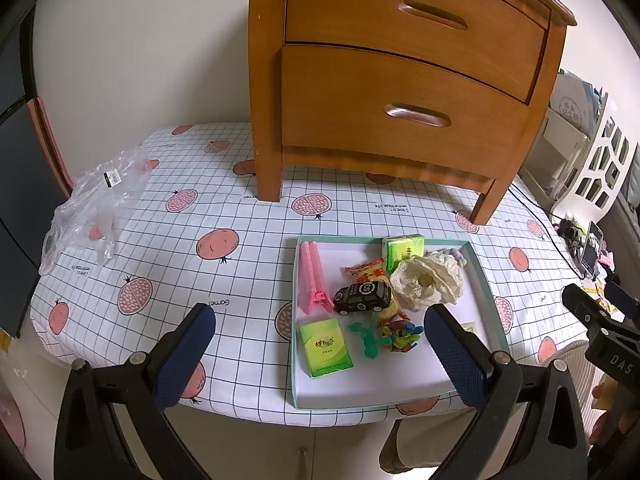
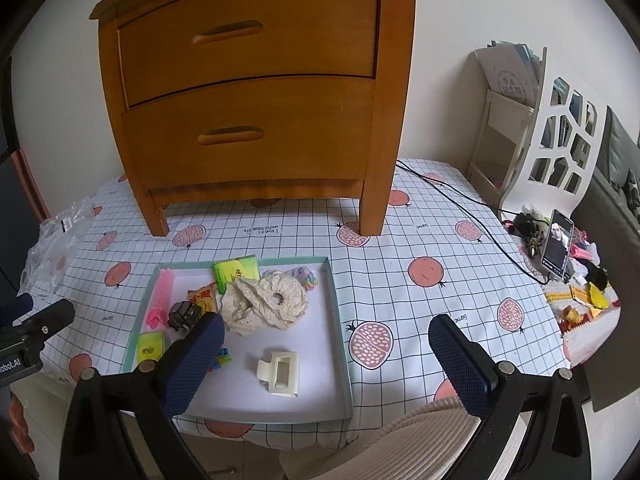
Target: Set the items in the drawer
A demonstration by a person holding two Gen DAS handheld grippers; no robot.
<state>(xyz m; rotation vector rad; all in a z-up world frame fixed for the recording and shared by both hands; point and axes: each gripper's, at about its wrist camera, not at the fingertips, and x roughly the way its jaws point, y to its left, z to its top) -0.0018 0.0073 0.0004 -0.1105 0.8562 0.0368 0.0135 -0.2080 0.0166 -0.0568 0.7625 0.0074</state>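
Cream hair claw [image 2: 279, 373] lies in tray [image 2: 338, 320]; drawers [image 2: 248, 136] seemingly shut.

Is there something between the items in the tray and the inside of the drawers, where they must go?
Yes. Both drawers of the wooden cabinet are shut, so the upper drawer front and lower drawer front close the way in. The tray lies in front of the cabinet, and nothing stands on the tablecloth between them.

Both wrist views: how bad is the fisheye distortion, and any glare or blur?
Left wrist view: strong barrel distortion, the nightstand leans and bows, corners vignetted black, a glint on the lower drawer handle, tray items sharp. Right wrist view: same bowing and vignette, even soft light, the phone at the edge slightly soft.
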